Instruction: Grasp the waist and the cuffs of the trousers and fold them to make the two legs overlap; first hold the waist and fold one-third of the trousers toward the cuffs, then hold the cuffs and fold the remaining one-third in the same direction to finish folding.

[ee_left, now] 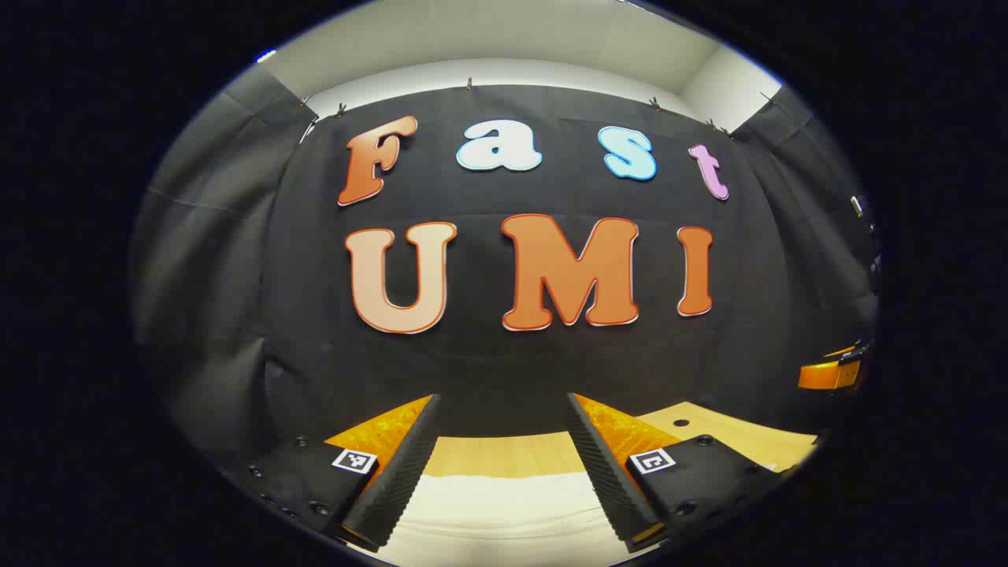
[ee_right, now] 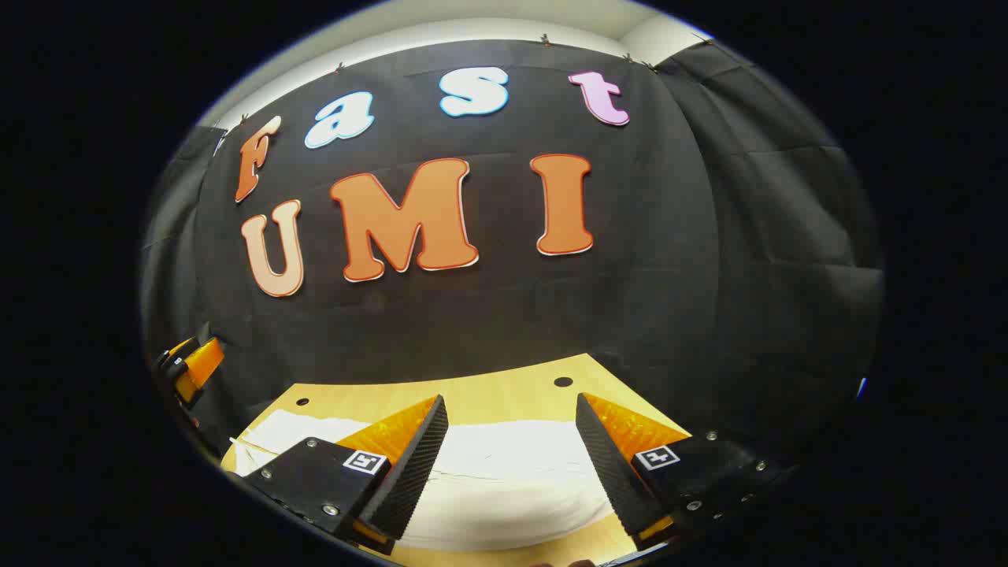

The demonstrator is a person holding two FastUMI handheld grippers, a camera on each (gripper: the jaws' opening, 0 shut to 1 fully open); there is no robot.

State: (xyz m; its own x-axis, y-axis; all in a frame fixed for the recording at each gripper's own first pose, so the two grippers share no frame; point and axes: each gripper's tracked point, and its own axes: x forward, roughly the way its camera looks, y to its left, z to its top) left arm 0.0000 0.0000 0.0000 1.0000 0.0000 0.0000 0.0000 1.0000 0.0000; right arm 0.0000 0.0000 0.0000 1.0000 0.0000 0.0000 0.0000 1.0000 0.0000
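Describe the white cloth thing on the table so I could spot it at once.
Start at the pale wooden table before the black cloth wall. The trousers lie flat there, below the open right gripper. They are the one white, soft thing on the wood.

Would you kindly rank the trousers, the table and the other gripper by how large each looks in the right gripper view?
1. Trousers, the widest patch.
2. Table; visible bare wood looks somewhat smaller, though the trousers cover much of it.
3. Left gripper, a small piece at the edge.

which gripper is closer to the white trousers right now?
Hard to separate; the right looks marginally nearer. Both open grippers hover above the white fabric trousers on the light wooden table: right gripper over a wide stretch, left gripper at the cloth's far edge.
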